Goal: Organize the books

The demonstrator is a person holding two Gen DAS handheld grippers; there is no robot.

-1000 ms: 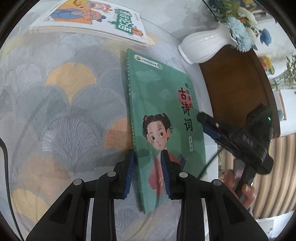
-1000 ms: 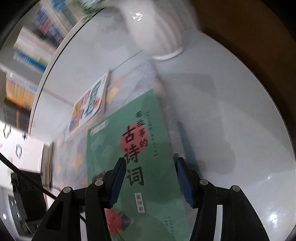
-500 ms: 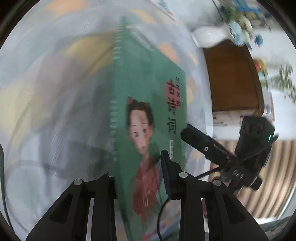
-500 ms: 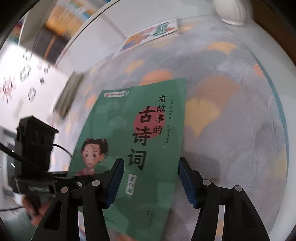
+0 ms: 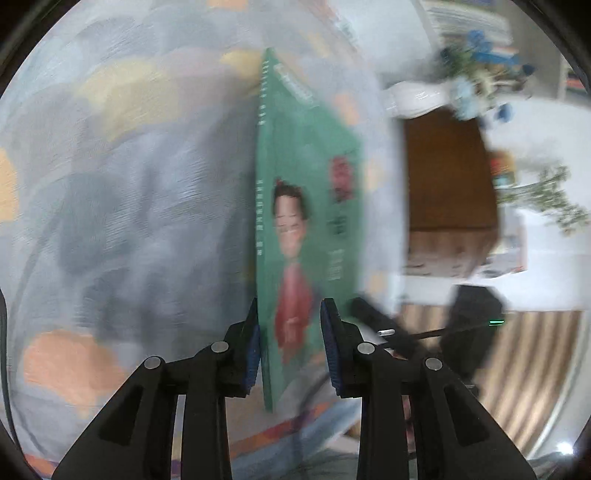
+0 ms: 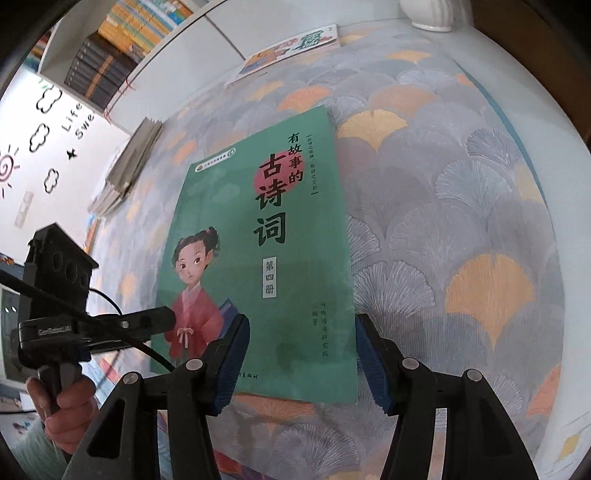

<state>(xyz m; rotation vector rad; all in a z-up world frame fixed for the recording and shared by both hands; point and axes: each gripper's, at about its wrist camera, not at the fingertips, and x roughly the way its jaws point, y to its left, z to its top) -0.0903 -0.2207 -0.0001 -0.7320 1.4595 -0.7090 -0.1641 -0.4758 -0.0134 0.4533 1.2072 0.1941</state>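
- Plainly, the left gripper [image 5: 290, 345] was clamped on the green book [image 5: 306, 206], its blue pads [image 5: 252, 347] on either side of the book's lower edge near the spine.
- From the left wrist view the book stood on edge, running straight ahead from the jaws, spine to the left and cover turned right; this view was blurred.
- Seen from the right wrist, the left gripper [image 6: 162, 318] reached in from the left and met the book [image 6: 258, 251] at its lower left corner, over the painted girl's red robe.
- A hand [image 6: 62, 402] gripped the left gripper's handle, low at the left.
- The right gripper [image 6: 301, 363] had its jaws closing, with the book's lower right part between them; the right pad sat at the book's right edge, and I cannot tell that either pad pressed on it.
- Beneath and all around the book lay a cloth [image 6: 461, 206] printed with grey and orange fans.
- Ahead of the right gripper, at the cloth's far edge, lay a second book [image 6: 291, 51] with a bright cover.
- Farther ahead and to the right stood a white vase [image 6: 430, 14], only its base in view.
- To the far left lay a stack of papers [image 6: 129, 162], with shelves of books [image 6: 122, 40] beyond it.
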